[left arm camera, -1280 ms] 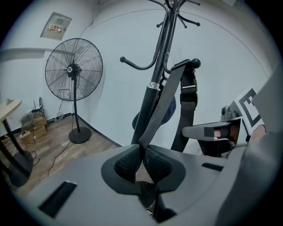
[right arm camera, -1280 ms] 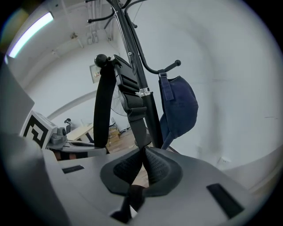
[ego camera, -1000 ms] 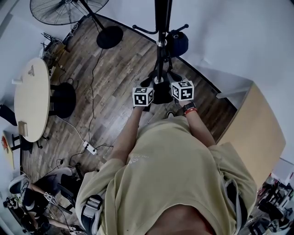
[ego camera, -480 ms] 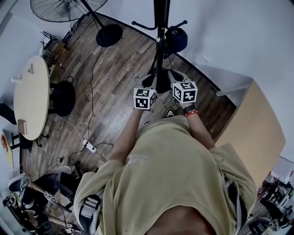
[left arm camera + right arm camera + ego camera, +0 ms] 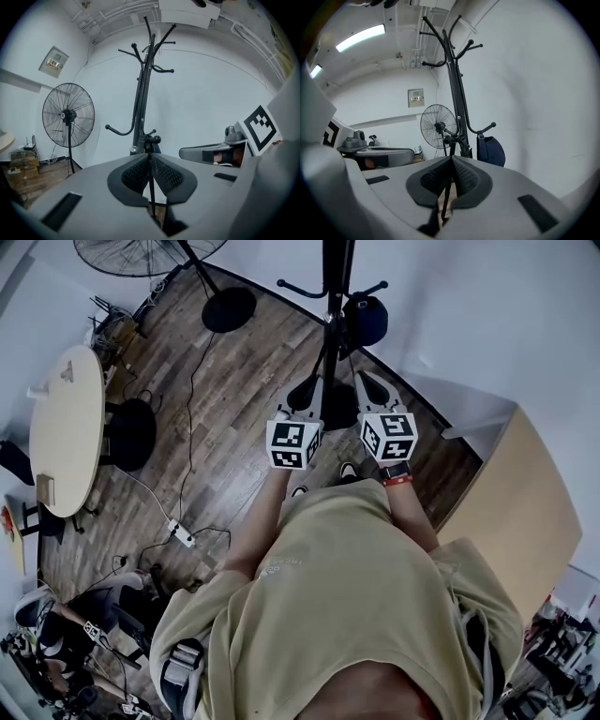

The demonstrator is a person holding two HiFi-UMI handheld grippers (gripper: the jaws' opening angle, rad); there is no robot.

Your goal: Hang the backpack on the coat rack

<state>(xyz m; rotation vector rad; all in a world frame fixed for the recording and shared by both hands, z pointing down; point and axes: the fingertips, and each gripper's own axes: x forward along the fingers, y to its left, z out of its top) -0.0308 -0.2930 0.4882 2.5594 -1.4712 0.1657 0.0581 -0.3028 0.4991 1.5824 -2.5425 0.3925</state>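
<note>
The black coat rack (image 5: 335, 277) stands just in front of me, its hooks high up in the left gripper view (image 5: 140, 93) and the right gripper view (image 5: 457, 93). A dark blue bag (image 5: 366, 320) hangs on a low hook (image 5: 491, 149). The black backpack (image 5: 336, 411) hangs between my grippers, mostly hidden. My left gripper (image 5: 305, 393) is shut on a thin black strap (image 5: 151, 187). My right gripper (image 5: 364, 382) is shut on another thin strap (image 5: 445, 197). Both point at the rack pole.
A pedestal fan (image 5: 150, 249) with a round base (image 5: 228, 307) stands at the back left. A round table (image 5: 61, 427) and a black stool (image 5: 131, 437) are on the left. A power strip (image 5: 183, 540) and cables lie on the wooden floor. A wooden cabinet (image 5: 516, 512) is on the right.
Both grippers have moved forward and up toward the rack pole, spreading slightly apart, with the backpack carried between them.
</note>
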